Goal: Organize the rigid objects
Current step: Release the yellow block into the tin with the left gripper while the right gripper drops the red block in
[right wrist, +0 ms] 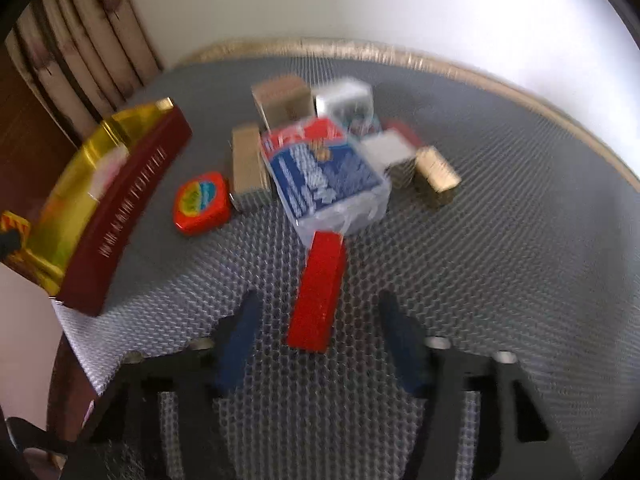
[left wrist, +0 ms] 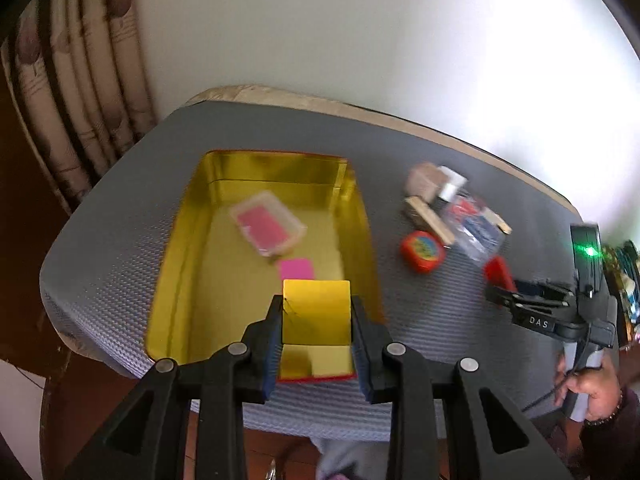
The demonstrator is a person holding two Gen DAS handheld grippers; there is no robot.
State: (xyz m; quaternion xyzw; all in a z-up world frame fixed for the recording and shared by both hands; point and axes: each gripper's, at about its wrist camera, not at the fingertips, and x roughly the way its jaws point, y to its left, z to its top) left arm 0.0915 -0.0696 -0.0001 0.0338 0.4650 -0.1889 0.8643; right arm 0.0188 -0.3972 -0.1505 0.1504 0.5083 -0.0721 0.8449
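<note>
One grey mat (right wrist: 500,240) over table, curtain (left wrist: 80,120) behind.

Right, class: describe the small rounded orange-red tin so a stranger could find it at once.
Start at the big gold-lined rectangular tin box with dark red walls on the grey textured mat. Just to its right, beside an upright wooden block, lies the small orange-red tin. Only it has rounded corners and a colourful printed lid.

Left wrist over tin (left wrist: 256,280); right wrist low, nearby; both share tin.
</note>
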